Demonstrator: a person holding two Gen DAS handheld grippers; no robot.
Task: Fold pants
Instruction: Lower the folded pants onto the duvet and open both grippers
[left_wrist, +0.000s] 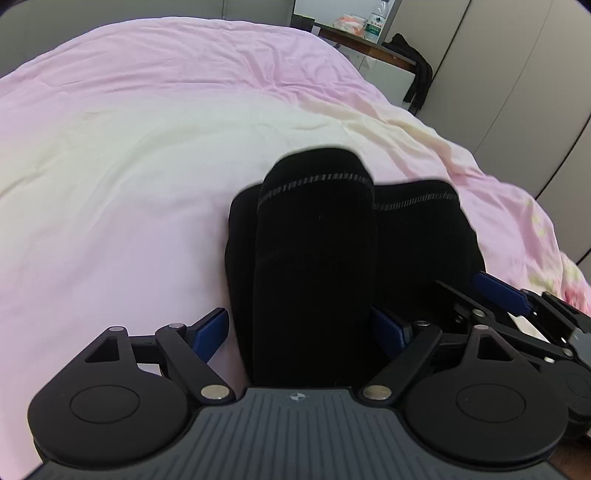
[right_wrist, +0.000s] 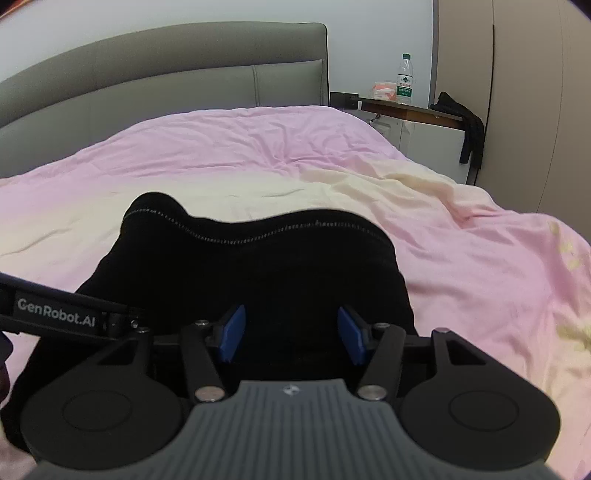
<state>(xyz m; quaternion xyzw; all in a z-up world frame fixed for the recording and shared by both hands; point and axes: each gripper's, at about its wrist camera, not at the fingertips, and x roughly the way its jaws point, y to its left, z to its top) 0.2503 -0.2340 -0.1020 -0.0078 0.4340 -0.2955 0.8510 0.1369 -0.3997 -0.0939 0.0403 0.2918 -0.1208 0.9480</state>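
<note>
Black pants (left_wrist: 314, 240) lie folded on the pink and cream bedspread (left_wrist: 129, 184), the hems with pale stitching pointing away from me. One leg lies raised on top of the other. My left gripper (left_wrist: 300, 332) stands wide open, its blue pads on either side of that raised leg near the waist end. In the right wrist view the pants (right_wrist: 258, 266) spread out ahead. My right gripper (right_wrist: 292, 338) is open over the dark cloth, pads apart and not pressing on it. One blue finger (left_wrist: 502, 291) of the right gripper shows at the pants' right edge.
A grey padded headboard (right_wrist: 166, 74) closes the far end of the bed. Beside it stands a nightstand (right_wrist: 417, 110) with a water bottle (right_wrist: 404, 79) and a dark garment (right_wrist: 469, 129) hanging off it. Wardrobe doors (right_wrist: 517, 92) run along the right.
</note>
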